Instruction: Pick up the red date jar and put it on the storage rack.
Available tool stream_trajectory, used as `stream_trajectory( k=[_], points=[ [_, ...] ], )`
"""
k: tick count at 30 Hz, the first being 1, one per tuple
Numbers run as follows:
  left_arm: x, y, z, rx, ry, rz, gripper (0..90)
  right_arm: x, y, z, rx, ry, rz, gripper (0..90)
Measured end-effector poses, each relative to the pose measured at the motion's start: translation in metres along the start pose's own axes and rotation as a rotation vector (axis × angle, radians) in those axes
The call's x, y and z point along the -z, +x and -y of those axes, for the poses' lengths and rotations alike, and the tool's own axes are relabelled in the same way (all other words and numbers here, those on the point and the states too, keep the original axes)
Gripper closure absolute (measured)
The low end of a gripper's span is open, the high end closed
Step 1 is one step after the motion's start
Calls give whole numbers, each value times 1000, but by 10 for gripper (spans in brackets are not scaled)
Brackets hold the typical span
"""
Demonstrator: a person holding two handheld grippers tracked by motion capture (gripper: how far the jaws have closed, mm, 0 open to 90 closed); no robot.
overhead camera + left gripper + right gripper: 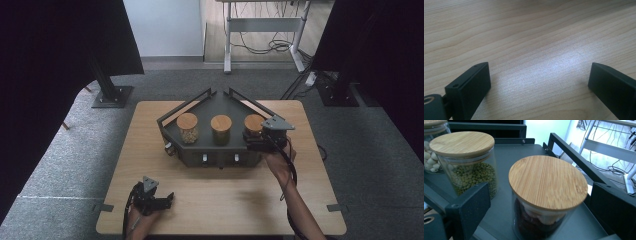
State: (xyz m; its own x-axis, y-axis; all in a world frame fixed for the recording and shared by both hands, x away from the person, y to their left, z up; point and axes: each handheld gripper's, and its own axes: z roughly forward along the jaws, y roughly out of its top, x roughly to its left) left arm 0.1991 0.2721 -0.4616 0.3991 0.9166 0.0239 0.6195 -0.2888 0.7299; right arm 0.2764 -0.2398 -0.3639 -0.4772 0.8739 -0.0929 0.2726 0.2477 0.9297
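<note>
Jaws of the right gripper (539, 205) stand wide on either side of the right-hand jar (546, 195) with dark contents on the grey tray (220, 102), not pressing it. Left gripper (539, 82) rests wide open over the bare table (220, 200), well apart from the tray.

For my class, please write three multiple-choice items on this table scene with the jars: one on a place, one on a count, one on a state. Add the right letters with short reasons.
1. Where does the jar of green beans stand on the dark rack?
A. middle
B. far left
C. on the table

2. How many jars have wooden lids?
A. two
B. three
C. four

3. How are the right hand-held gripper jaws at the jar with dark red contents?
A. clamped on its lid
B. open either side of it
C. shut beneath it

Answers:
1 A, high view shows it between two others.
2 B, three lids in a row.
3 B, gaps show beside the glass.
</note>
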Motion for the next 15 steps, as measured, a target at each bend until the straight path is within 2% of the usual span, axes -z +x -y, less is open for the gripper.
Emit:
stream_trajectory(
  k=[15],
  points=[
    [0, 0, 0, 0, 0, 0, 40, 19, -1, 11, -7, -13, -14, 49]
  ],
)
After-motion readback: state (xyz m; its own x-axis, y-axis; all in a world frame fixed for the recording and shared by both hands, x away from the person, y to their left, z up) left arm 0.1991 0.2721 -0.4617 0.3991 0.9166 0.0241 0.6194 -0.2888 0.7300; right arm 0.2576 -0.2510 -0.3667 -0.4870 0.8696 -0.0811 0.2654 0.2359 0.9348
